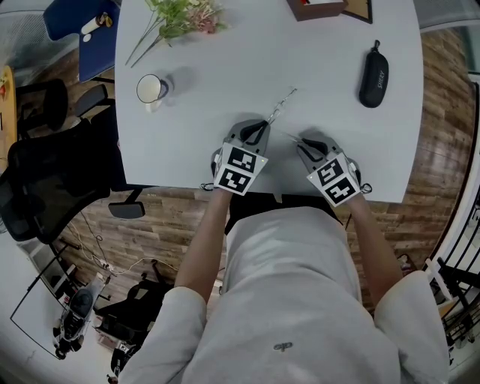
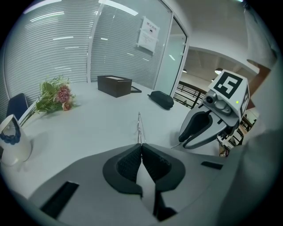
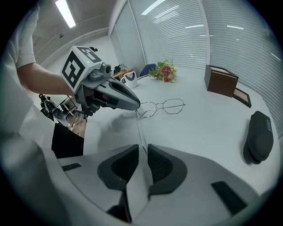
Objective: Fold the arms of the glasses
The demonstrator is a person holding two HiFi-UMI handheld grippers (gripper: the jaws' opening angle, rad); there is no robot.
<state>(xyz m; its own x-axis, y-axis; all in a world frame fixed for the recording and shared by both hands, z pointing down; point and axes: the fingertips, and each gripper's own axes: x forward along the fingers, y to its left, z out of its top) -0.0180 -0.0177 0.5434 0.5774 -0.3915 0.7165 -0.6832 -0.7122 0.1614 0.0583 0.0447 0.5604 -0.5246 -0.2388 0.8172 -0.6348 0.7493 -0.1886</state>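
**Left clamp on the frame, right jaws loose around one arm**

Nearest, the left gripper [image 2: 141, 146] has its jaws together on the thin wire of the glasses [image 3: 163, 107]. The grip seems to be at the front's near corner by the hinge, though edge-on from that tool the exact spot is hard to tell. Just to its right, the right gripper [image 3: 142, 152] stands part open. One arm [image 3: 140, 128] runs down into the gap between its pads, close to the right pad, and I judge that neither pad presses on it.

The glasses sit on the table [image 1: 225, 82] straight ahead of both tools. The lenses are beyond the left tips, and this arm is unfolded toward the right tool.

The frame looks light and springy, and likely to bend or slip if squeezed hard. The lenses are fragile and best left alone. A hold on the metal by the hinge, with a gentle push along the arm, should suit it, since the arm ought to turn only at the hinge.

Farther off, a case [image 1: 373, 75] lies ahead and right of the right gripper. A mug [image 1: 150, 90] and flowers [image 1: 184, 16] are ahead and left of the left one, and a box [image 1: 315, 7] is farthest.
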